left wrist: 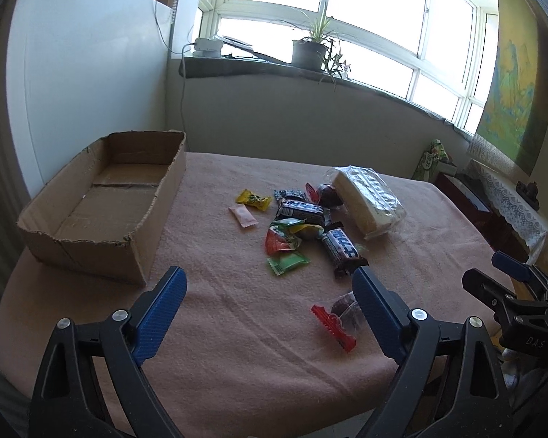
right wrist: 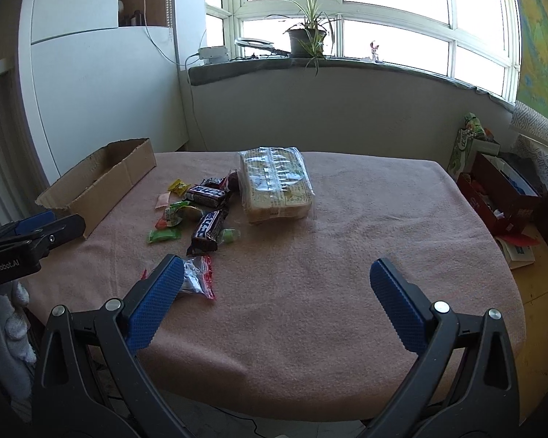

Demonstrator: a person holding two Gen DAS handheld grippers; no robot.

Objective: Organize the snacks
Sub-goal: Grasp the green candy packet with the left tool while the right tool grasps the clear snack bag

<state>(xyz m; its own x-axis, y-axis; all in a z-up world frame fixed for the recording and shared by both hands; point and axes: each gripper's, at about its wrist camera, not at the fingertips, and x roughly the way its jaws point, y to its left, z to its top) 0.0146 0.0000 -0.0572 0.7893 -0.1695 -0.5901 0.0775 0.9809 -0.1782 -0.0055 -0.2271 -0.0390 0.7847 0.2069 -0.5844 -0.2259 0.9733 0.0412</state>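
Observation:
An empty cardboard box (left wrist: 102, 197) stands at the table's left; it also shows in the right wrist view (right wrist: 102, 179). Loose snacks lie mid-table: two dark chocolate bars (left wrist: 341, 250) (right wrist: 208, 231), green (left wrist: 286, 264), yellow (left wrist: 254, 200) and pink (left wrist: 243, 217) candies, and a large clear-wrapped cake pack (left wrist: 367, 195) (right wrist: 276, 186). A red-ended clear packet (left wrist: 338, 319) (right wrist: 199, 277) lies nearest. My left gripper (left wrist: 270, 314) is open and empty above the near table, the packet beside its right finger. My right gripper (right wrist: 276, 299) is open and empty, the packet beside its left finger.
The table wears a pink cloth (right wrist: 347, 255). A white cabinet (left wrist: 84, 84) stands behind the box. A windowsill with a potted plant (right wrist: 307, 42) runs along the back. A red box of clutter (right wrist: 500, 197) sits off the table's right.

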